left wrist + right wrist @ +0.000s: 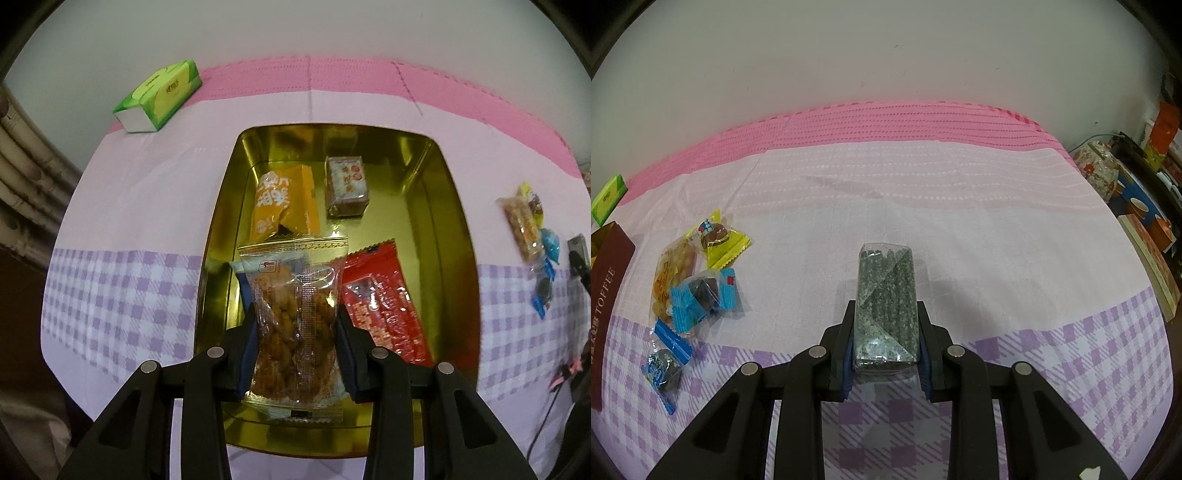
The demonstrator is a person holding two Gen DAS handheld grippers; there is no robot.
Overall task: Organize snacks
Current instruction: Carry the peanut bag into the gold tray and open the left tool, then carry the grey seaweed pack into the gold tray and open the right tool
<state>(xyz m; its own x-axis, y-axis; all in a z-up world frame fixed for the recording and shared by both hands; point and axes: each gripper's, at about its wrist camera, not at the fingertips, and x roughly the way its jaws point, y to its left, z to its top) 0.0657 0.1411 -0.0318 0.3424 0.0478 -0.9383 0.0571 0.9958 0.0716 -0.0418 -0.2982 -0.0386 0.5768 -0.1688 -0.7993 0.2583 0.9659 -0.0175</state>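
My left tongs (295, 332) clamped on one clear nut pack (293, 325), held over gold tin (458, 236). Count in tin: three snacks, one orange pack (284, 203), one small box (347, 186), one red pack (384, 299). My right tongs (885, 332) gripping one green seaweed bar (886, 302) above pink cloth (997, 221) on bench. Loose pile left of it: one peanut bar (670, 280), one yellow candy (718, 236), three blue candies (698, 299) (wrappers overlap, count rough). One green tissue pack (159, 96) at far edge.
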